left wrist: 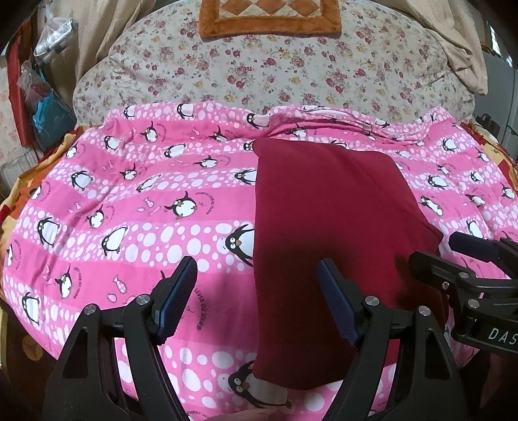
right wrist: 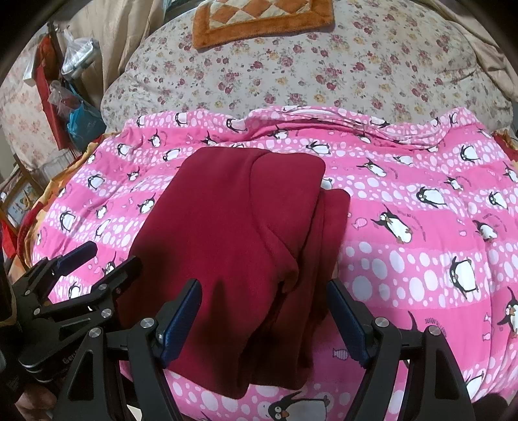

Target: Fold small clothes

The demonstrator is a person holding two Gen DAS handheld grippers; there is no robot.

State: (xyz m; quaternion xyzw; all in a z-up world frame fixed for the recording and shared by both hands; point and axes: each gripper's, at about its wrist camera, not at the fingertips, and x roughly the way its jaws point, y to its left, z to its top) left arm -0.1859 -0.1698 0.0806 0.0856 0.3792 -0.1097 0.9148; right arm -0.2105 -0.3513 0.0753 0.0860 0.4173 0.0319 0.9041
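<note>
A dark red garment (left wrist: pixel 327 226) lies folded into a long strip on the pink penguin blanket (left wrist: pixel 129 210). In the right wrist view the garment (right wrist: pixel 226 233) shows a folded layer along its right side. My left gripper (left wrist: pixel 257 275) is open and empty, hovering over the garment's near left edge. My right gripper (right wrist: pixel 264 298) is open and empty, above the garment's near end. The right gripper also shows in the left wrist view (left wrist: pixel 433 249), at the garment's right edge. The left gripper shows in the right wrist view (right wrist: pixel 110 256), at the garment's left edge.
A floral quilt (left wrist: pixel 275 64) lies behind the pink blanket, with an orange patterned mat (left wrist: pixel 268 16) on it. Plastic bags (left wrist: pixel 48 97) hang at the far left beside the bed. Beige cloth (left wrist: pixel 459 42) hangs at the far right.
</note>
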